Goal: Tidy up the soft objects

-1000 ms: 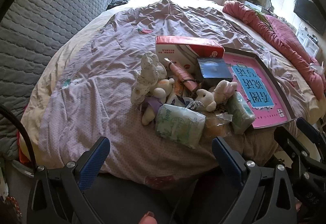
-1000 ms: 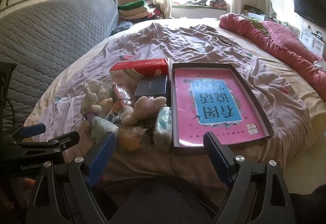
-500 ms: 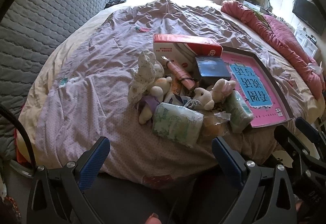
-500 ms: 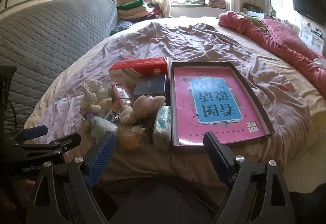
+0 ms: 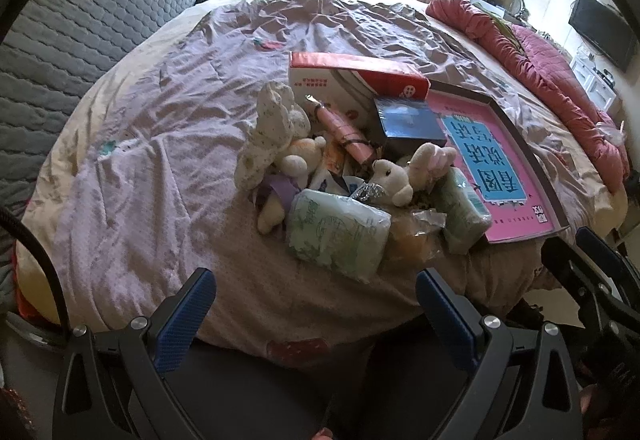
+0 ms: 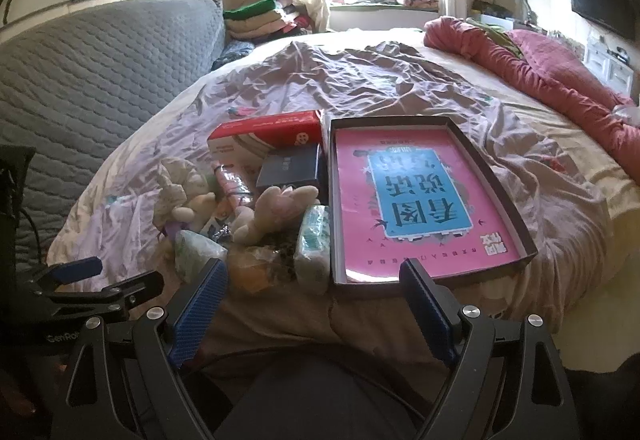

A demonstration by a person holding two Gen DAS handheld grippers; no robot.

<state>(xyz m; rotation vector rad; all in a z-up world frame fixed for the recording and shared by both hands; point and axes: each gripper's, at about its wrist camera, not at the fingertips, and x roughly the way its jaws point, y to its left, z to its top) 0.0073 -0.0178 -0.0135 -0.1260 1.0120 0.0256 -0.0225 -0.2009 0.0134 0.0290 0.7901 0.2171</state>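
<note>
We hold the left gripper [image 5: 316,304] and the right gripper [image 6: 314,290] wide apart and empty, both short of the near edge of the bed [image 5: 160,144]. We judge the task not yet begun: no soft object is sorted. The soft objects lie heaped near that edge, just left of the shallow dark box with the pink printed sheet [image 6: 416,200]. We count two beige plush toys [image 5: 404,172], one white spotted fabric piece [image 5: 268,132] and two pale green soft packs [image 5: 336,232]. The heap also holds one red-and-white carton [image 5: 352,76] and one small dark box [image 5: 408,124]. All of these remain to be handled.
</note>
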